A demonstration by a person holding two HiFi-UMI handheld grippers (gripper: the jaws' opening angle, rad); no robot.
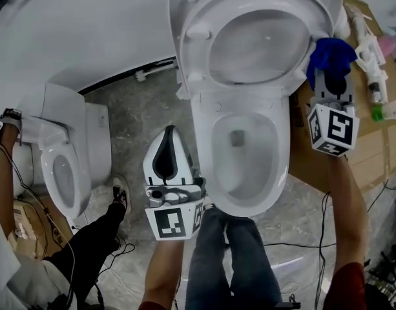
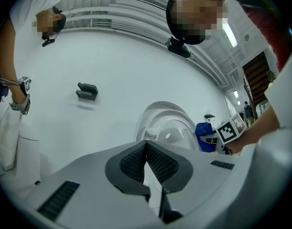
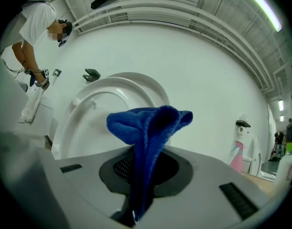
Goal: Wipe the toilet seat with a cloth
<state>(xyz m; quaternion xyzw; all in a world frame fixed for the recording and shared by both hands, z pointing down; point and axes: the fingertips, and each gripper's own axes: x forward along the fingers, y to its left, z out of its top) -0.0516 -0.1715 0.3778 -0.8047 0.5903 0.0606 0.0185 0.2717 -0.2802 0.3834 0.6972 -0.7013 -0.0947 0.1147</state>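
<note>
The white toilet stands with its seat and lid point(image 1: 249, 50) raised against the wall, above the open bowl rim point(image 1: 204, 148). My right gripper point(image 1: 332, 70) is shut on a blue cloth point(image 1: 331, 55) just right of the raised seat. In the right gripper view the cloth point(image 3: 148, 128) bunches out between the jaws in front of the seat point(image 3: 95, 104). My left gripper point(image 1: 170, 133) hovers left of the bowl, shut and empty. The left gripper view shows its pads point(image 2: 132, 162) pressed together, with the lid point(image 2: 167, 125) and cloth point(image 2: 205, 133) beyond.
A second toilet point(image 1: 63, 170) stands at the left, with another person point(image 1: 88, 247) beside it. Flattened cardboard point(image 1: 372, 141) with a spray bottle point(image 1: 371, 50) and other bottles lies to the right. Cables cross the floor. My own legs point(image 1: 230, 263) stand before the bowl.
</note>
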